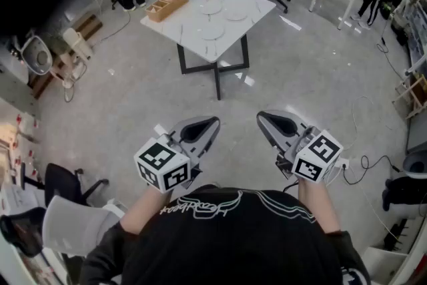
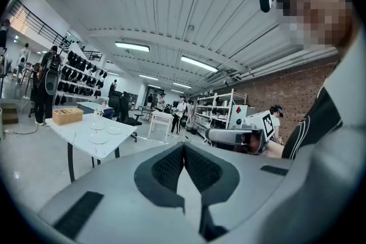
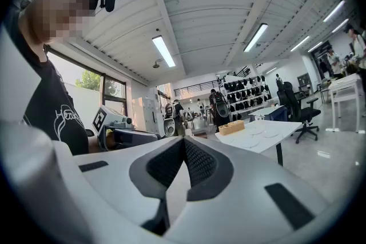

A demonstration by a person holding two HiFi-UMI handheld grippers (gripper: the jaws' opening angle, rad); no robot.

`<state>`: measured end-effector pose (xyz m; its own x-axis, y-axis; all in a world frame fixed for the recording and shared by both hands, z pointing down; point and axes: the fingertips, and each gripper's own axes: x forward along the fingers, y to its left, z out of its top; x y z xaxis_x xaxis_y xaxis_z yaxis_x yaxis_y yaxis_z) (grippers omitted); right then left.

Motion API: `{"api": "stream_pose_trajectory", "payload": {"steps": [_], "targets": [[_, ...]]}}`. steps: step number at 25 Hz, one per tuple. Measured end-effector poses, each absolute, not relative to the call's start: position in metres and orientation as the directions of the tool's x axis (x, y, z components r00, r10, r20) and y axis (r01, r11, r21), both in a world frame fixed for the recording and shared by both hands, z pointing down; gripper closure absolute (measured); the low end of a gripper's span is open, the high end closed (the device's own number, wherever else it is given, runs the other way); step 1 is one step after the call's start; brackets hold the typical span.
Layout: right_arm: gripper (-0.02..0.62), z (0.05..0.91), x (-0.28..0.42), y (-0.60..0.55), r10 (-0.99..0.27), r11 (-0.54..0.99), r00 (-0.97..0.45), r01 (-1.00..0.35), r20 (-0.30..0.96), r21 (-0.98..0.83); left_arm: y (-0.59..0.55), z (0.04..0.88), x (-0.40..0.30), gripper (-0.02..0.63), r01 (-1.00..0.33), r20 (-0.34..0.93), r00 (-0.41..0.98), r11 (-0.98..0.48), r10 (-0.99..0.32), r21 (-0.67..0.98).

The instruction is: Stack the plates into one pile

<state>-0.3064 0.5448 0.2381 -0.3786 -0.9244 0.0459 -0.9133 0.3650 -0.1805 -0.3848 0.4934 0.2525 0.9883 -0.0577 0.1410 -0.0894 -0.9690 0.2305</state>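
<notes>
Plates [image 1: 212, 31] are laid apart on the table [image 1: 175, 27], upper centre, inside its edges. Open floor [image 1: 133, 90] is left before left gripper [image 1: 210, 125] and right gripper [image 1: 264, 119], both pressed together, empty.

— The square white tabletop [image 1: 257, 10] looks smooth and glossy; the round white plates [image 1: 212, 31] on it are smooth too.
— The tan open box [image 1: 167, 5] is bare wood. The left claw [image 1: 213, 122] and right claw [image 1: 261, 116] are matt grey plastic, with dark ribbed pads [image 2: 167, 168].
</notes>
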Motion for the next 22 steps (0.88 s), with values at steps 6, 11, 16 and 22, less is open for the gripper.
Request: {"api": "stream_pose_trajectory", "payload": {"steps": [6,11,16,22], "targets": [[0.571,0.233,-0.294,0.561,-0.933,0.343,-0.357,-0.922,0.048,-0.182,0.511,0.246,-0.38,0.583,-0.082,0.129,0.99,-0.972,-0.054,0.219],[0.567,0.233,-0.285,0.559,-0.943,0.315,-0.331,-0.924,0.042,-0.215,0.505,0.246,-0.379,0.583,-0.07,0.128,0.991,-0.972,-0.042,0.225],[0.464,0.242,-0.269,0.549,-0.953,0.276,-0.295,-0.939,0.069,-0.205,0.49,0.252,-0.365,0.583,-0.052,0.125,0.992,-0.972,-0.023,0.23],[0.365,0.258,-0.248,0.519,-0.96,0.24,-0.262,-0.953,0.103,-0.183,0.458,0.265,-0.349,0.583,-0.041,0.118,0.993,-0.968,-0.012,0.246]]}}
